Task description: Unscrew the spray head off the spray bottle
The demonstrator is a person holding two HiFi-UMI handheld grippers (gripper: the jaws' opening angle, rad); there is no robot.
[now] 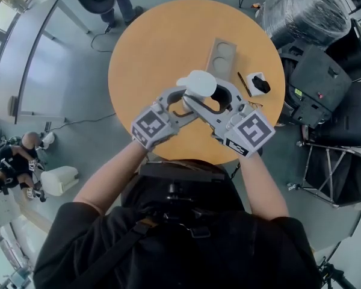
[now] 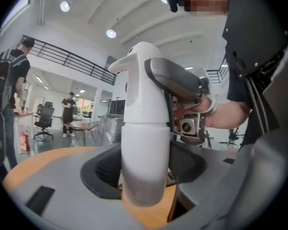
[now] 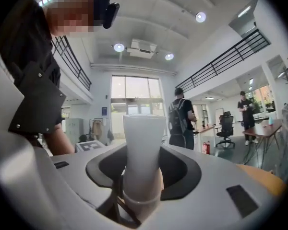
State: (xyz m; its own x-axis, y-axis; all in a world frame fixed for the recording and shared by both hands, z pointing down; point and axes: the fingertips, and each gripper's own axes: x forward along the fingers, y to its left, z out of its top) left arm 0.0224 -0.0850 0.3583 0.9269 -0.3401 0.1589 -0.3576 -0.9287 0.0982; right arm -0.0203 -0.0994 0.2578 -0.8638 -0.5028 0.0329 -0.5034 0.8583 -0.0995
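Orange counter [image 1: 156, 47] below; your left gripper [image 1: 179, 104] at seven o'clock clamps the spray bottle [image 2: 144, 157], right gripper [image 1: 219, 101] at five grips the spray head [image 1: 197, 83]. Twist only the head.

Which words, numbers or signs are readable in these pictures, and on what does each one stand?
None is readable.
Right marker cube: small label beside its square marker, too blurred.
Black case: green sticker, too small.
Spray bottle: plain white, no print.
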